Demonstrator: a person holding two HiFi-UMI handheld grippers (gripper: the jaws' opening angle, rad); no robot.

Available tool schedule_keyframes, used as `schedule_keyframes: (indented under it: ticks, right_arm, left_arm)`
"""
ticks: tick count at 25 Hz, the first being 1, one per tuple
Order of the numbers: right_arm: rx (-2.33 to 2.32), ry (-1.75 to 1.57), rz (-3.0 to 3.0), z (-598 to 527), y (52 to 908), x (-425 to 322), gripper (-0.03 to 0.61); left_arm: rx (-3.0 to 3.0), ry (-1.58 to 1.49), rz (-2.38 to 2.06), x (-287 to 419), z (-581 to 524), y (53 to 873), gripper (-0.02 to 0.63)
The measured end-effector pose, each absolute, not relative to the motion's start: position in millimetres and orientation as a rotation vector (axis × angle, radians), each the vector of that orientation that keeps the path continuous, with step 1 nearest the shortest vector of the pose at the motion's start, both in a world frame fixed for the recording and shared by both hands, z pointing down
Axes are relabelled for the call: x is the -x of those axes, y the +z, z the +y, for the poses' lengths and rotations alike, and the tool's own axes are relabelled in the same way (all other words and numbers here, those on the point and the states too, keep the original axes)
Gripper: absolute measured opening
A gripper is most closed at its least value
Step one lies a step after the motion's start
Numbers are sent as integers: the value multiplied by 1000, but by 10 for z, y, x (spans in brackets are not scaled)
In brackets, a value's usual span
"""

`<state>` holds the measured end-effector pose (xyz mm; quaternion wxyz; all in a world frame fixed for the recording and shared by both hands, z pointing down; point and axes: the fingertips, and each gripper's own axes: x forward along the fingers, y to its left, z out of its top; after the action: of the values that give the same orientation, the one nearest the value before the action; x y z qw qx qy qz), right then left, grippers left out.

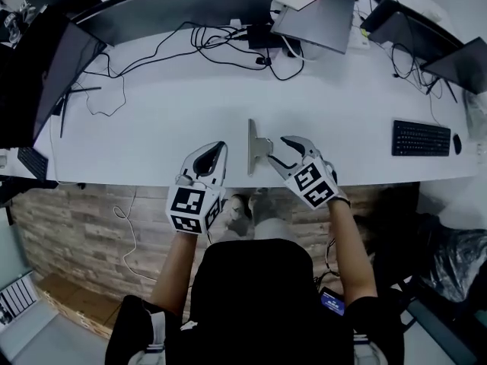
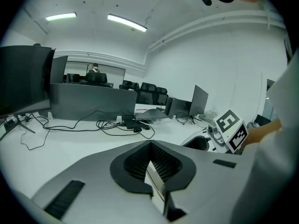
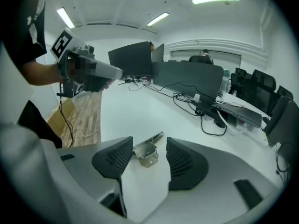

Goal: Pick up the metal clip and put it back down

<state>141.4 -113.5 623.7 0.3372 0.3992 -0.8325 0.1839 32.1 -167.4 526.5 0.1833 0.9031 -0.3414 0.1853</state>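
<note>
While the metal clip (image 3: 147, 152) is lying on the bench (image 1: 167, 120) between the spread, non-gripping jaws of the right hand-held gripper (image 1: 283, 154) and the left hand-held gripper (image 2: 152, 164) is idling pressed together and empty, the task is looking either unstarted or finished.

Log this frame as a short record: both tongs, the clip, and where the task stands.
Clip: metal clip lying on the white table
Left tongs: shut, empty
Right tongs: open, jaws either side of the clip, not clamped on it
Task stage: clip is down; whether before pickup or after release cannot be told
</note>
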Motion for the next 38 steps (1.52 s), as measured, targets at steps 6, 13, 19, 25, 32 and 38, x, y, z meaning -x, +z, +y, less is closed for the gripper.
schedule_keyframes:
  ticks: [6,13,19,25,32,38]
  right_arm:
    - [-832,449,-2132,-1155,6553,-1322,245]
    - [-657,434,-2091,-1206,6915,-1208,266]
    - [-519,359,-2025,-1229,7209,-1155,276]
    - [-387,264,-1960,-1238,7414,-1019,278]
    - [-312,247,-1916,-1261,7534,-976,278]
    - [-304,257,-1920,-1258,7537,-967,279]
  left_arm:
    - [-2498,535,-1006,-208,-1696,5402,11]
    - [-2423,543,-1078,-30,-1739,5548,11]
    - [-2350,567,-1123,172,-1748,5745,11]
    - [-2307,564,-1168,337,-1782,5805,11]
    - [-2284,553,-1210,433,-1840,5799,11]
    - [-2289,540,-1208,380,-1862,5760,11]
